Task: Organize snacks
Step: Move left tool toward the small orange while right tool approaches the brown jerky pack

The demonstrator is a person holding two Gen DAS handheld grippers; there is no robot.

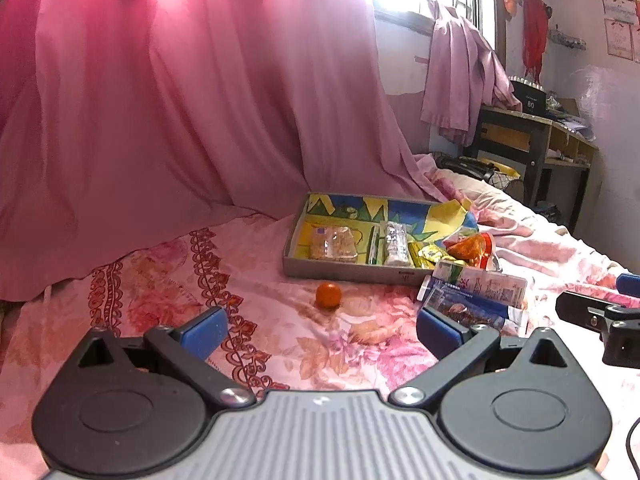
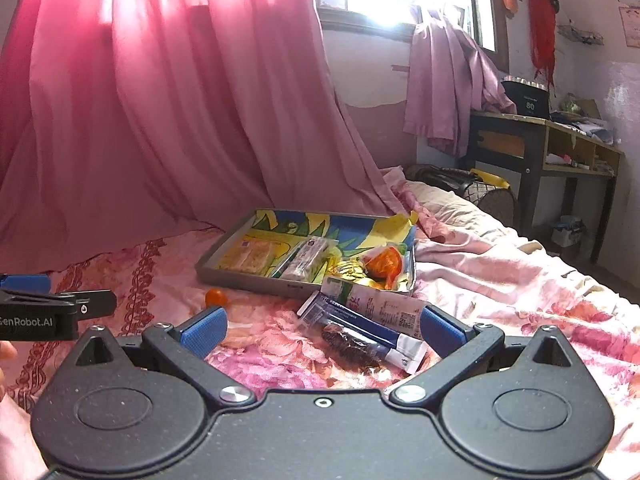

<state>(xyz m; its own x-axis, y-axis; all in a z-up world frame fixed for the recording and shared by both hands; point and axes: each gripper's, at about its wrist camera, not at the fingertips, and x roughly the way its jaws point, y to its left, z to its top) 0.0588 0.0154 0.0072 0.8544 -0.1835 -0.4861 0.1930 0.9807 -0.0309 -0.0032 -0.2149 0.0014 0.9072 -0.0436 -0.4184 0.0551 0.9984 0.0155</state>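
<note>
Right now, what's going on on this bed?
A person is sorting snacks on a floral bedspread with two handheld grippers. Both the left gripper and right gripper are open and hold nothing. A shallow cardboard tray already contains several wrapped snacks. A small orange fruit lies loose just in front of the tray, and a blue-and-white snack packet lies on the bedspread between the right gripper's fingers, not yet gripped.

Soft floral pink cloth bedsheet; thin pink fabric curtain; matt grey cardboard tray with glossy printed lining; shiny crinkled plastic snack packets; smooth orange fruit; matt black plastic left gripper with blue rubbery pads
</note>
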